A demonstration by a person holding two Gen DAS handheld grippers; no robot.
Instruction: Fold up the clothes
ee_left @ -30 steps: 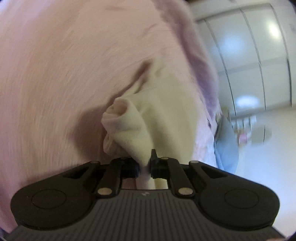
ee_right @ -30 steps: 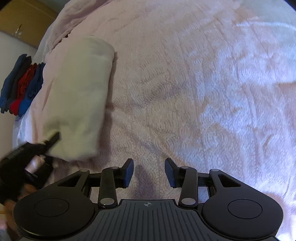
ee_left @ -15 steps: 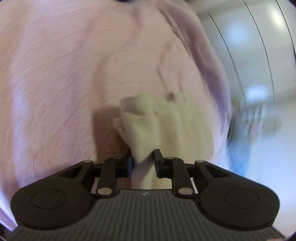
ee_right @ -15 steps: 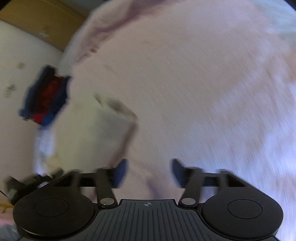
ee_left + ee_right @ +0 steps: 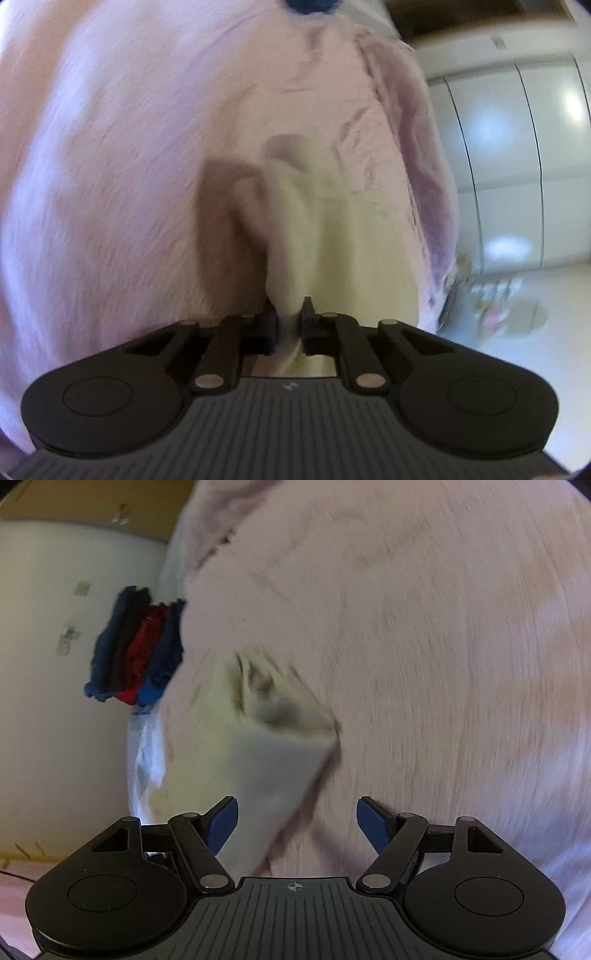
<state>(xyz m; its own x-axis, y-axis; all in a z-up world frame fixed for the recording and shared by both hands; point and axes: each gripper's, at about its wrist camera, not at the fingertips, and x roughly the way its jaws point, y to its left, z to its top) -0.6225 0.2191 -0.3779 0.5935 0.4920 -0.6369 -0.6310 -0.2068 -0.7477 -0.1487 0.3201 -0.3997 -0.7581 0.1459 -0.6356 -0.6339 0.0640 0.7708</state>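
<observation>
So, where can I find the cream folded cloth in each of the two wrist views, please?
Left wrist view: the cream folded cloth fills the lower centre, running up from the left gripper, whose jaws are shut on its near edge.
Right wrist view: it lies left of centre, its near corner just ahead of the open right gripper, not touching the pads.
Shared landmark: the pink blanket under the cloth.

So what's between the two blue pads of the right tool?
In the right wrist view, the near edge of the folded cream cloth lies between the wide-open right tool pads, on the fuzzy pink blanket; the pads aren't touching it.
</observation>
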